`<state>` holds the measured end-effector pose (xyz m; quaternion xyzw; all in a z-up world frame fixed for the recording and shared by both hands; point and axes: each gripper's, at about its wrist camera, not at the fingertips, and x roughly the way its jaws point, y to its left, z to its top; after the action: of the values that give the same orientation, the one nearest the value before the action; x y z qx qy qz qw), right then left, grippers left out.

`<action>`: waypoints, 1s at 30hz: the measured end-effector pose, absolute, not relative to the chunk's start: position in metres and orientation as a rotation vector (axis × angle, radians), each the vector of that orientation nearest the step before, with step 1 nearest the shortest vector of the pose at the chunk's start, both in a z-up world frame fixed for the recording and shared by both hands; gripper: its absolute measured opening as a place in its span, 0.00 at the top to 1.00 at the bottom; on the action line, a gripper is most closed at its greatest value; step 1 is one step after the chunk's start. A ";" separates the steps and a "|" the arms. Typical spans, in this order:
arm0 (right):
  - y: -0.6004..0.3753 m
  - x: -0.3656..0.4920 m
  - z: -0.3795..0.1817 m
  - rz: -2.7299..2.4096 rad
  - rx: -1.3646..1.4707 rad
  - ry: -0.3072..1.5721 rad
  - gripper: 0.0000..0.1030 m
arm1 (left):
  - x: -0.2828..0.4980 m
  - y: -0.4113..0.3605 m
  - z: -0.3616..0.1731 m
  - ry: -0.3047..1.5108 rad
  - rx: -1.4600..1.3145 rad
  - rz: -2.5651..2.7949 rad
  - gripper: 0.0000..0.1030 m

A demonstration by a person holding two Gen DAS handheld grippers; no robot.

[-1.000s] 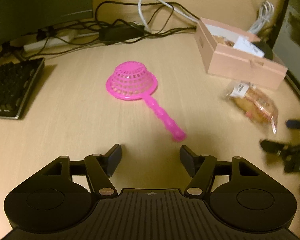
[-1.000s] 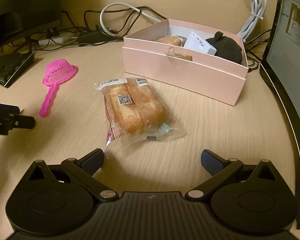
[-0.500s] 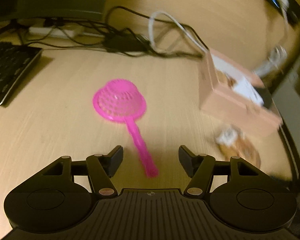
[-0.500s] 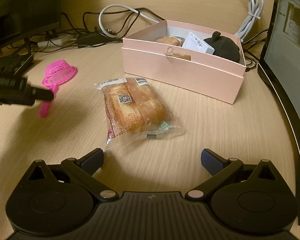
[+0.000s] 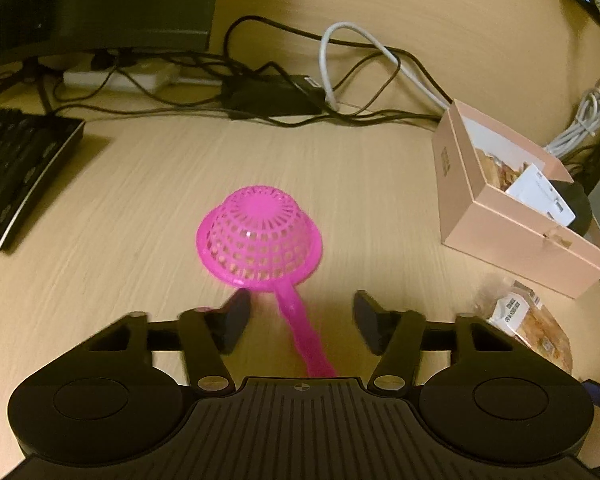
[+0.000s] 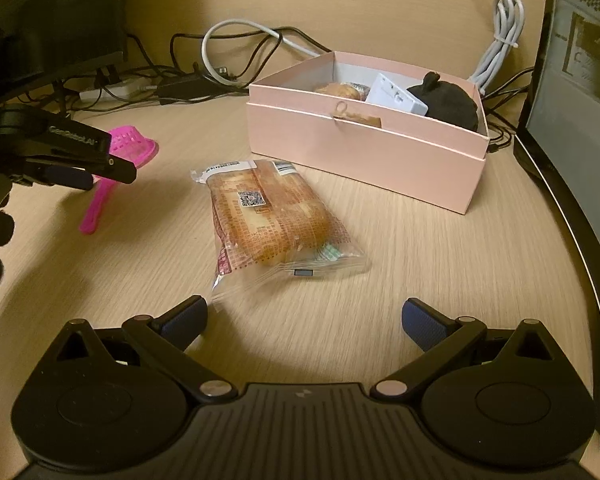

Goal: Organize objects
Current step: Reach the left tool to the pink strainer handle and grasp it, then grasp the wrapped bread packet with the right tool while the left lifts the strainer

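Lying dome-up on the desk [image 5: 140, 208], the pink strainer [image 5: 260, 236] points its handle back between the spread, empty fingers of the left gripper [image 5: 300, 316]. Right gripper [image 6: 304, 320], fingers likewise released, hovers near the wrapped bread [image 6: 272, 216]; pink box [image 6: 364, 148] beyond.

Left gripper [image 5: 300, 314] jaws spread wide; right gripper [image 6: 304, 316] likewise.
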<state>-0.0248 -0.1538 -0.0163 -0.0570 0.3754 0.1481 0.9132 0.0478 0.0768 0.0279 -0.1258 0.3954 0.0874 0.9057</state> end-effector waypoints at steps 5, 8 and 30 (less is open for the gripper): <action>-0.153 -0.025 -0.015 0.304 -0.117 0.775 0.00 | 0.046 0.087 0.027 0.817 -0.301 0.186 0.82; -0.153 -0.025 -0.015 0.306 -0.115 0.776 0.00 | 0.044 0.097 0.027 0.823 -0.370 0.167 0.83; -0.139 0.033 0.014 0.353 -0.139 0.784 0.00 | 0.001 0.043 0.031 0.912 -0.215 -0.045 0.84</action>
<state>0.0332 -0.1388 0.0136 -0.0674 0.3795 0.1711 0.9067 0.0011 0.0429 0.0311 -0.1038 0.4396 -0.0216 0.8919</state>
